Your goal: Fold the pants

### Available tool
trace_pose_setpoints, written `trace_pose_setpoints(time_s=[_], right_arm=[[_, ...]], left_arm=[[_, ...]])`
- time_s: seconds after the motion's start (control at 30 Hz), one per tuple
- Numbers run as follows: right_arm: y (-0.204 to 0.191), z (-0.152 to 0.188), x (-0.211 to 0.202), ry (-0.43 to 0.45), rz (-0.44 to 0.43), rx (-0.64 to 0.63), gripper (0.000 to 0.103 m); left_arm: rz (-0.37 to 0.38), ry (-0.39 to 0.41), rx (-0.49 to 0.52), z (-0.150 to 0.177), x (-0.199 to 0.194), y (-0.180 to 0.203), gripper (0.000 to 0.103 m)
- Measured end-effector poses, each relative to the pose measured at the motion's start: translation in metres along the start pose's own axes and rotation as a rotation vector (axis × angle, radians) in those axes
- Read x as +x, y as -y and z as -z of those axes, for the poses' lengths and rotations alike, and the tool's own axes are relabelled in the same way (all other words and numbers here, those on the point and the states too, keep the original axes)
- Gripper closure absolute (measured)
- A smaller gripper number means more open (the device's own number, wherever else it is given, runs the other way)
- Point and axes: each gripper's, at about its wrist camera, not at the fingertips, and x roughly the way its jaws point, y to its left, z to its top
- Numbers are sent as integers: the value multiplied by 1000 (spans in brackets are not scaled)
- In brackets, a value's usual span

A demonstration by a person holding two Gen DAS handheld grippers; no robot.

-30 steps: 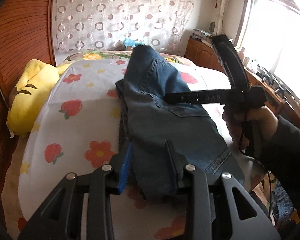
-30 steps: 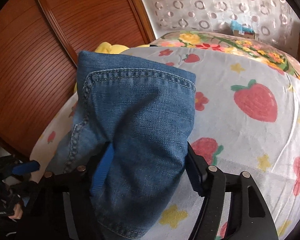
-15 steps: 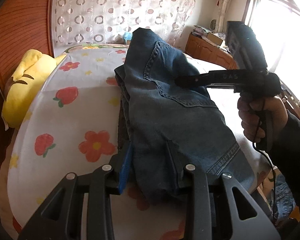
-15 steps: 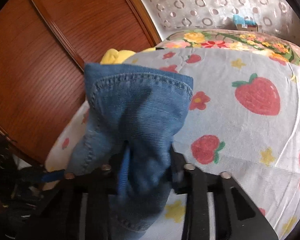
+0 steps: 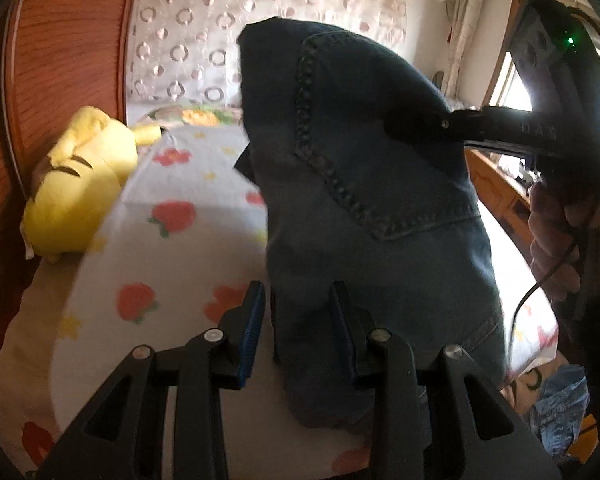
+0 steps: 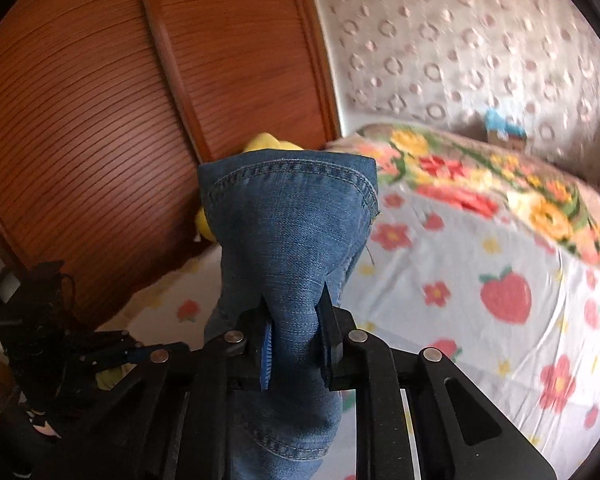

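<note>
Above bed [image 5: 172,248], jeans [image 5: 364,184] lengthwise, upraised

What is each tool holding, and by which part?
Both grip the jeans. The right tool, jaws closing, pinches bunched denim below a stitched hem; the left tool pinches a folded edge.

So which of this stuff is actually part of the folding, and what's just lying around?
Part of the job:
- blue denim pants
- left gripper
- right gripper, closing on the denim

Just lying about:
- yellow plush toy
- strawberry-and-flower bedsheet
- crumpled blue cloth on the floor
</note>
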Motion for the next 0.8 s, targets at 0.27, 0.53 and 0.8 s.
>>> trace_pose_setpoints(time_s=[0.27,0.53,0.8], right_arm=[[-45,-44,27,-17,-19,-115,88],[-58,-100,79,-48,-80,-131,88],[-41,-174,112,28,-244,-12,88]], left_arm=[[-19,110,-11,-35,-36,-27,71],[-37,177,-46,-72,-50,-73,71],[-88,216,-41,-125,-39,-113,71]])
